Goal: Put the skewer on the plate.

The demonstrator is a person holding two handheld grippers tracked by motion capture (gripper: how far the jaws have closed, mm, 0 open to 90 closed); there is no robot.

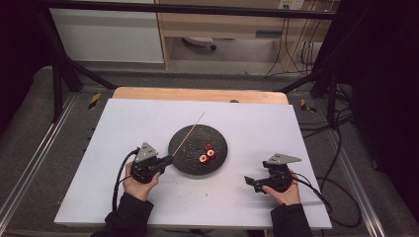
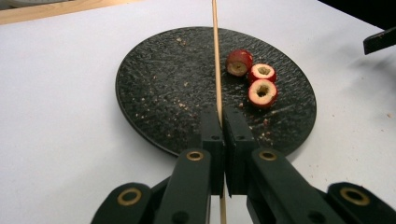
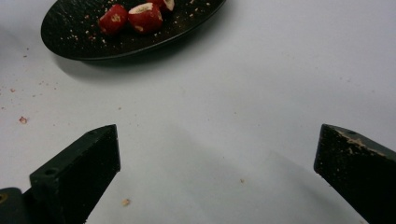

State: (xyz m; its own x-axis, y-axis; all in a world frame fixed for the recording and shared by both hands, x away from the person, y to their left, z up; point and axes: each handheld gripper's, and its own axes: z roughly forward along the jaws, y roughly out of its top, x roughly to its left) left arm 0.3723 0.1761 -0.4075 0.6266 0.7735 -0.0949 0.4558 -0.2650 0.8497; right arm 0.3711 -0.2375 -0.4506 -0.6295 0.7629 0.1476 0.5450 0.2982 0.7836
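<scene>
A round black plate [image 1: 190,148] lies mid-table with three cored red fruit pieces [image 1: 206,153] on its right side. My left gripper [image 1: 169,159] is at the plate's near-left rim, shut on a thin wooden skewer [image 1: 190,132] that runs up and away over the plate. In the left gripper view the jaws [image 2: 222,114] pinch the skewer [image 2: 215,56] just left of the fruit pieces [image 2: 262,92]. My right gripper [image 1: 248,181] rests low to the plate's right, open. Between its jaws [image 3: 217,140] is bare white sheet, with the plate [image 3: 70,28] and fruit [image 3: 144,16] farther off.
A white sheet [image 1: 247,123] covers the table, and a wooden edge [image 1: 197,94] shows at the back. Crumbs [image 3: 22,120] speckle the sheet near the plate. Cables [image 1: 326,128] hang off the right side. Black frame bars [image 1: 64,74] stand at the far corners.
</scene>
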